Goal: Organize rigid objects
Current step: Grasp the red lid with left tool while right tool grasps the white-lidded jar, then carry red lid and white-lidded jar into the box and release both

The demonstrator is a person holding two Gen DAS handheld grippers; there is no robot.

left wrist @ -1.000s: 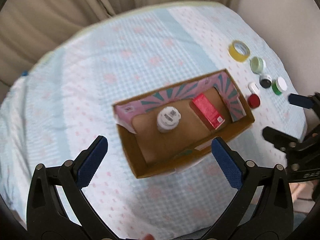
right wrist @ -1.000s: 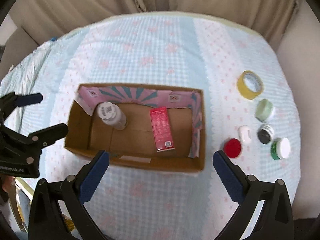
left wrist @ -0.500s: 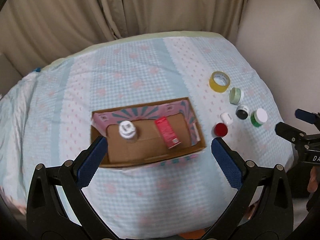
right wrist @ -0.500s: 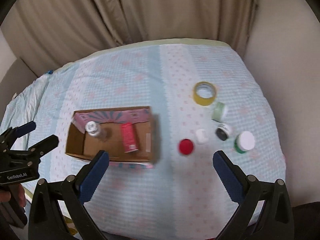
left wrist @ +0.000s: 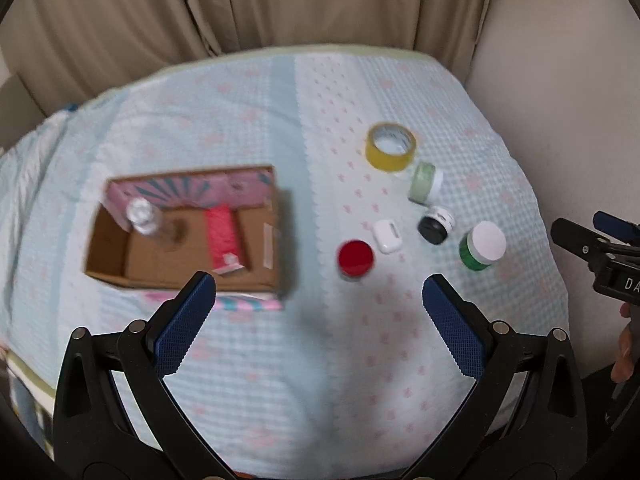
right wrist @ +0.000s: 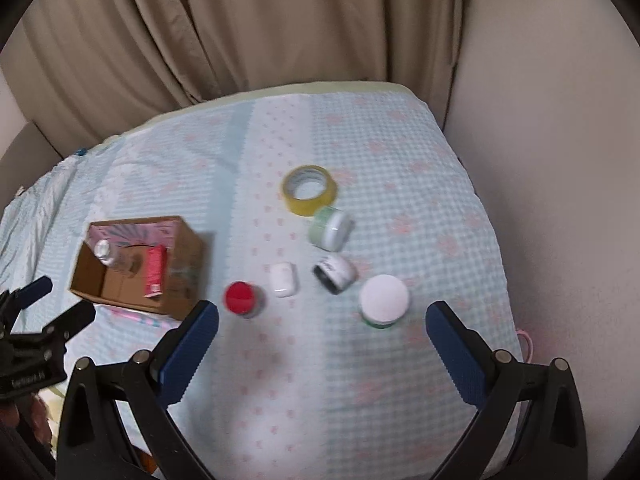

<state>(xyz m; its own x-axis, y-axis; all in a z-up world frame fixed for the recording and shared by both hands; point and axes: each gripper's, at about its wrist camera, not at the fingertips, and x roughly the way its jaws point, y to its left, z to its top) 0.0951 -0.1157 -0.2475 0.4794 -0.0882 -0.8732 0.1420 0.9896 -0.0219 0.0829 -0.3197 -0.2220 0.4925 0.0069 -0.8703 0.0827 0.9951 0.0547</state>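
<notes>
A cardboard box point(left wrist: 280, 236) point(right wrist: 188, 268) sits left on the cloth, holding a clear bottle point(left wrist: 144, 216) and a red carton point(left wrist: 222, 236). To its right lie a yellow tape roll point(left wrist: 391, 151) point(right wrist: 310, 196), a pale green jar point(left wrist: 425, 177) point(right wrist: 330, 227), a black-lidded jar point(left wrist: 436, 225) point(right wrist: 334, 274), a white case point(left wrist: 386, 236) point(right wrist: 283, 279), a red-lidded jar point(left wrist: 355, 259) point(right wrist: 242, 299) and a white-lidded green jar point(left wrist: 482, 246) point(right wrist: 383, 300). My left gripper point(left wrist: 320, 320) is open and empty above the near cloth. My right gripper point(right wrist: 322, 344) is open and empty, near the loose jars.
The table point(left wrist: 320, 380) wears a pale blue checked cloth. Beige curtains point(right wrist: 240, 28) hang behind it and a plain wall point(right wrist: 560, 160) stands close on the right. The right gripper shows at the left wrist view's right edge point(left wrist: 600, 248).
Both grippers have pulled back and up from the box and swung right. The loose jars and tape now lie ahead of them. Nothing was taken hold of.
</notes>
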